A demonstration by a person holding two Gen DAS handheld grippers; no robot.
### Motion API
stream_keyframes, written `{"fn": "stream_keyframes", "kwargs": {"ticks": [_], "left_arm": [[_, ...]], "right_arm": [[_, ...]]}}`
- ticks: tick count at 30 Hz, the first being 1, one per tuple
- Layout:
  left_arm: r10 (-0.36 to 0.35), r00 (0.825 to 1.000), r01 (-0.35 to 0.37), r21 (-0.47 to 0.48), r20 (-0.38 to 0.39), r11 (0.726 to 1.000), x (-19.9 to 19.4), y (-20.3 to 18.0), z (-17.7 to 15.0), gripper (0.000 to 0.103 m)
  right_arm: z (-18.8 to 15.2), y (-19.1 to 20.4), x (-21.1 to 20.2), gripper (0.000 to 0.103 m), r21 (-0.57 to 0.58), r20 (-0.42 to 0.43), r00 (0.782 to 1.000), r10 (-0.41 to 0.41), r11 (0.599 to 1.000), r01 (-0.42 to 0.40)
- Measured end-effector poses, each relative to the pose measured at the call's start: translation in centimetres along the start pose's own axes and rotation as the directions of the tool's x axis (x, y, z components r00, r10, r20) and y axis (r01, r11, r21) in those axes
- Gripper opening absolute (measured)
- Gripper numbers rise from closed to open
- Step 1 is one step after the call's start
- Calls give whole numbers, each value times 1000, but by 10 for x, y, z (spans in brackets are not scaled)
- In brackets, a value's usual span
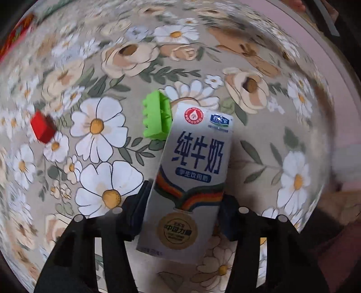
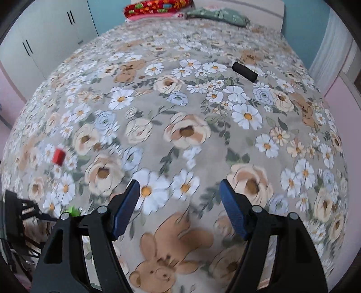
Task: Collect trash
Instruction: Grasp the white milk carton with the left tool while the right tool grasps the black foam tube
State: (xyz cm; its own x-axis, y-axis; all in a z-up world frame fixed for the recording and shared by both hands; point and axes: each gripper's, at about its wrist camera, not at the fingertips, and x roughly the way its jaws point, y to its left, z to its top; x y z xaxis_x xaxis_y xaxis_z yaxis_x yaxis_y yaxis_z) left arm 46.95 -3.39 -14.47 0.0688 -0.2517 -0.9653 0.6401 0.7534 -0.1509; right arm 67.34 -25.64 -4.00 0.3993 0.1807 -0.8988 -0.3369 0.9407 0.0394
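the left gripper has its blue pads closed against the two sides of a milk carton, gripping it near the lower end, so the carton stands out ahead of the fingers, printed face toward the camera and tilted a little to the right. it looks lifted clear of the floral bedspread, though the view blurs at the edges and i cannot tell how high. behind the carton's top left corner lies a green toothed block on the cover, and a red block sits well apart to the left. the right gripper hangs over the bedspread with its jaws spread wide and nothing between them. from its camera the red block shows far to the left, a scrap of green low at the left edge, and a black cylinder lies well away toward the far right of the bed; pillows sit at the head. no bin or bag is in sight in either view, so where the trash goes cannot be told. by my reading the task is early: one piece is in hand but not yet dropped off, and the cylinder, if it counts as trash, is untouched. the blocks look like toys rather than rubbish, though that is only a guess.
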Motion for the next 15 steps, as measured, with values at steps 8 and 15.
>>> {"fn": "stream_keyframes", "kwargs": {"ticks": [8,15], "left_arm": [[-8,1000,7,-179,-3,984,-13,-9,22,49],[104,994,-88,-288,40,953,-56,-29,67,49]], "right_arm": [[95,-73,40,73,-16,-40,999,2,1000,-2],[183,-134,103,73,-138,-37,996,-85,987,79]]}}
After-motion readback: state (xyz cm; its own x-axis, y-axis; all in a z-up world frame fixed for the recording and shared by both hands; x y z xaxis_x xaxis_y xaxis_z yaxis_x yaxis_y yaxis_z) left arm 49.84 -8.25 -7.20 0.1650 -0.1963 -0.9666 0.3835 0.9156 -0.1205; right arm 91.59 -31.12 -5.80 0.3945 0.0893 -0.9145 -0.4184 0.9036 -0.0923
